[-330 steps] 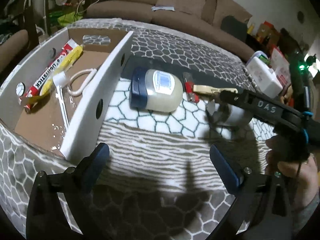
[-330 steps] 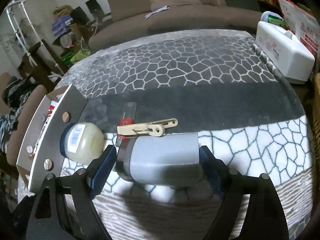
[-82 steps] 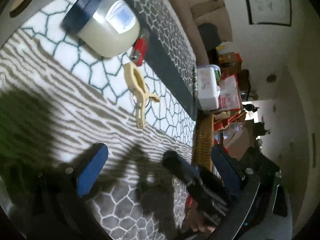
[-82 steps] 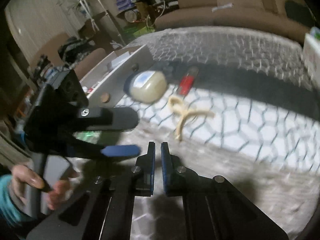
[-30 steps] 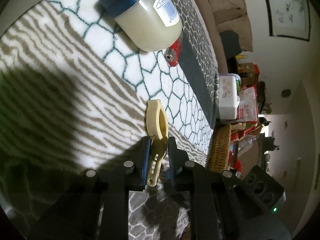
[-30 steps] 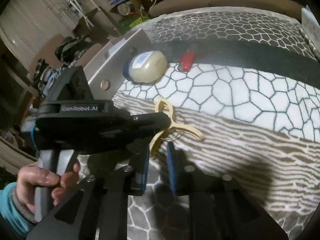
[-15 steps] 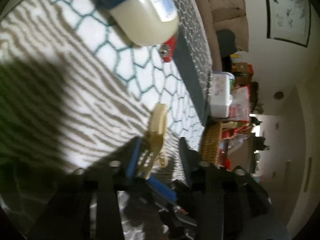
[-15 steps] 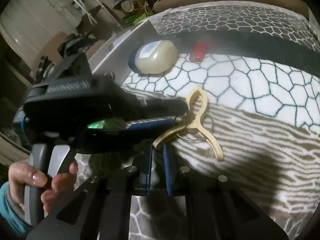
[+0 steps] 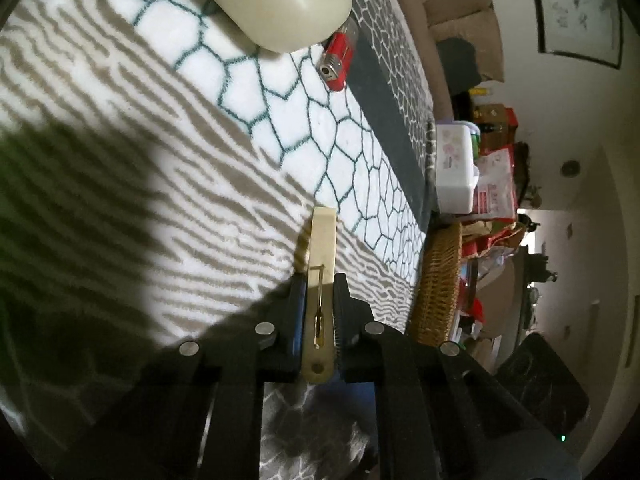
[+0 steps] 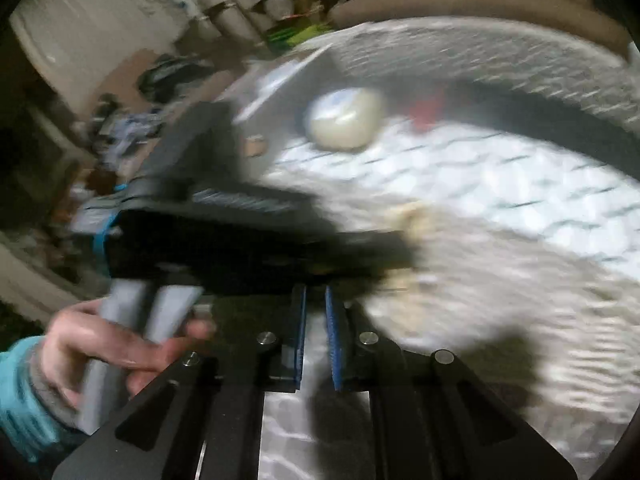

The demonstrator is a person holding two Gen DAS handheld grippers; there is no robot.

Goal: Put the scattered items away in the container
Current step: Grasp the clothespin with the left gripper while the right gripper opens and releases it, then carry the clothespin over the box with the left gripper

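A beige clothespin (image 9: pixel 320 280) stands edge-on between the blue pads of my left gripper (image 9: pixel 319 304), whose jaws are closing and press on it just above the patterned blanket (image 9: pixel 200 168). A cream jar with a blue lid (image 9: pixel 280 4) and a red lighter (image 9: pixel 338 60) lie further off. The right wrist view is blurred. My right gripper (image 10: pixel 316 308) has its jaws almost together, parting slightly, nothing between them. The left gripper (image 10: pixel 380 252) crosses in front of it, held by a hand (image 10: pixel 120 344). The container's white wall (image 10: pixel 272 92) stands beside the jar (image 10: pixel 344 118).
A white lidded box (image 9: pixel 456 168) and a wicker basket (image 9: pixel 436 276) sit past the blanket's far edge, with clutter behind them. A brown sofa (image 10: pixel 480 8) runs along the back. Open blanket lies right of the clothespin (image 10: pixel 416 220) in the right wrist view.
My left gripper's jaws opened around the clothespin half a second ago and have closed on it again, the pin now edge-on. The right gripper has drawn back from the pin.
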